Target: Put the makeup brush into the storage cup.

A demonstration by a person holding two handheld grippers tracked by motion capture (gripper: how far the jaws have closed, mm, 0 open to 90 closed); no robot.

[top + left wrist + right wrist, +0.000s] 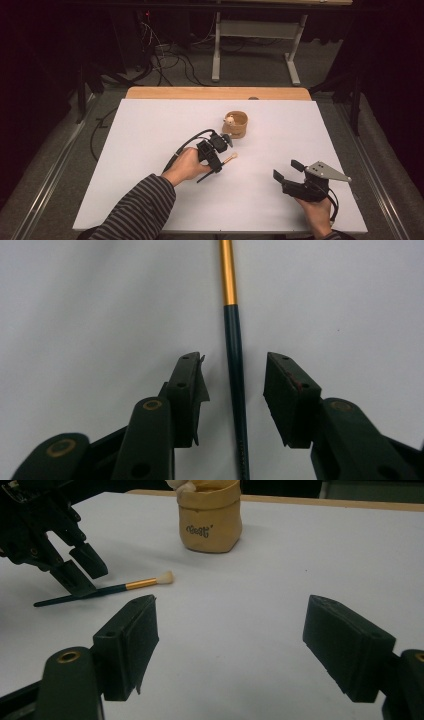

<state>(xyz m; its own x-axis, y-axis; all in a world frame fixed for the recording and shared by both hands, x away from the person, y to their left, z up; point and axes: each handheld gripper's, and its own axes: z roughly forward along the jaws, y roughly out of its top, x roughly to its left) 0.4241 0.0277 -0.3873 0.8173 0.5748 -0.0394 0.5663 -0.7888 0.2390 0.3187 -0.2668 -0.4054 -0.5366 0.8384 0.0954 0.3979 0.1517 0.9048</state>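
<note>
A thin makeup brush (229, 160) with a dark handle, gold ferrule and pale bristles lies flat on the white table (140, 150). My left gripper (216, 163) points down over its handle. In the left gripper view the dark handle (235, 350) runs up between the pads (186, 385), with a gap on each side, so the left gripper (235, 358) is open. In the right gripper view the brush (107, 591) lies under the left gripper (82, 575). My right gripper (286, 169) rests at the front right, open and empty (232, 607).
A tan pouch (237, 124) with a pale fluffy thing in it stands upright just beyond the brush, also in the right gripper view (210, 520). A wooden strip (215, 93) runs along the table's far edge. Beyond it are table legs and cables on the floor.
</note>
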